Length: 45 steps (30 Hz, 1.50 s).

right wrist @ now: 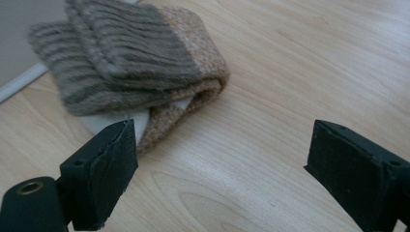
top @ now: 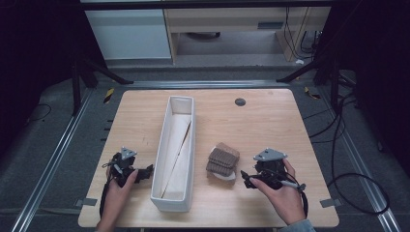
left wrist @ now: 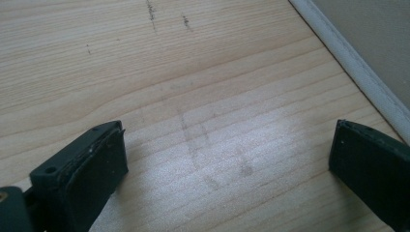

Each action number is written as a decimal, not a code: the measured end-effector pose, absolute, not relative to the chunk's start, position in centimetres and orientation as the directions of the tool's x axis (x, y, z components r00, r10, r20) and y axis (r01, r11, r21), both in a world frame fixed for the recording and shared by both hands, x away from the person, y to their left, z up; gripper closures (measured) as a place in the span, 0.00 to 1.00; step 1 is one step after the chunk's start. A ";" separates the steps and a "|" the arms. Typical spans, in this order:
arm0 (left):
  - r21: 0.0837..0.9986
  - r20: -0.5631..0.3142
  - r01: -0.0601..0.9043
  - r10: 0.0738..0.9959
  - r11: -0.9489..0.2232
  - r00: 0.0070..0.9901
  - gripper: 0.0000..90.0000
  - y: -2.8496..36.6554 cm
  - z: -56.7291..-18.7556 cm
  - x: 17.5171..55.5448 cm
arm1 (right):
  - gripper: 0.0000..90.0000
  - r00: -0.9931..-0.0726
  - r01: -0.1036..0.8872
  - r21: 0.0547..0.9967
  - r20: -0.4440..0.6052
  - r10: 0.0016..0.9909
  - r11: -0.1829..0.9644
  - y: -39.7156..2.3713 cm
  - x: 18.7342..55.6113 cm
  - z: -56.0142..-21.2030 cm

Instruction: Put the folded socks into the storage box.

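The person's two hands come in at the near edge of the table [top: 270, 104], each wrapped around a gripper. The right gripper [top: 245, 179] sits at the near right, aimed left toward a folded sock [top: 223, 161]. In the right gripper view its jaws stand wide apart with nothing between them; the left one reaches just short of the sock's near edge and bare wood shows under the gap. The pads do not press on the sock.

The sock lies on the table just right of the middle, close to the near side, between the right gripper and a long white box [top: 176, 150]. It is folded over on itself: a grey-brown ribbed part lies on top, a tan part sits at its far end, and a bit of white shows at the near edge.

The left gripper [top: 146, 170] rests at the near left, pointing right toward the white box and just beside its left wall. In the left gripper view its jaws are also wide apart over bare wood, holding nothing, with the box's white rim running across the far right corner.

The white box runs from near to far down the middle of the table, and a flat pale sheet leans inside it. A small dark round disc [top: 240, 102] lies on the far side of the table, well apart from the sock.
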<state>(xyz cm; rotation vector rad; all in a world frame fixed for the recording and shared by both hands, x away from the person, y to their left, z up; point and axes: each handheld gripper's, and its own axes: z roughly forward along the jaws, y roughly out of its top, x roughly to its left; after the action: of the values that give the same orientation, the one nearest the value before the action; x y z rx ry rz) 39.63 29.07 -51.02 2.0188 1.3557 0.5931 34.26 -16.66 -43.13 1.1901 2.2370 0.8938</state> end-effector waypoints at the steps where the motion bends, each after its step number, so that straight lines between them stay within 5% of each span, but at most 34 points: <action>1: 0.712 0.022 0.646 0.929 -0.274 0.370 0.00 29.1 -51.0 39.6 | 0.12 -0.526 0.554 0.720 -0.086 0.846 0.417 -16.7 34.3 -43.1; 13: 0.712 0.021 0.646 0.929 -0.273 0.370 0.00 29.1 -51.0 39.6 | 0.08 -0.632 0.508 0.672 -0.134 0.764 0.538 -14.6 35.0 -38.5; 18: 0.712 0.022 0.647 0.929 -0.274 0.369 0.00 29.1 -51.0 39.6 | 0.15 -0.685 0.480 0.641 -0.153 0.712 0.599 -13.5 35.3 -37.2; 45: 0.712 0.022 0.647 0.929 -0.274 0.370 0.00 29.1 -51.0 39.6 | 0.14 -0.765 0.438 0.582 -0.160 0.624 0.685 -10.4 36.7 -36.4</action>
<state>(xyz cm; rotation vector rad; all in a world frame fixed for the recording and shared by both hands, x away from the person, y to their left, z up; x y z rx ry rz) 39.61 29.08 -51.02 2.0186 1.3562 0.5930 36.73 -10.42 -36.37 0.8348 2.5522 0.7522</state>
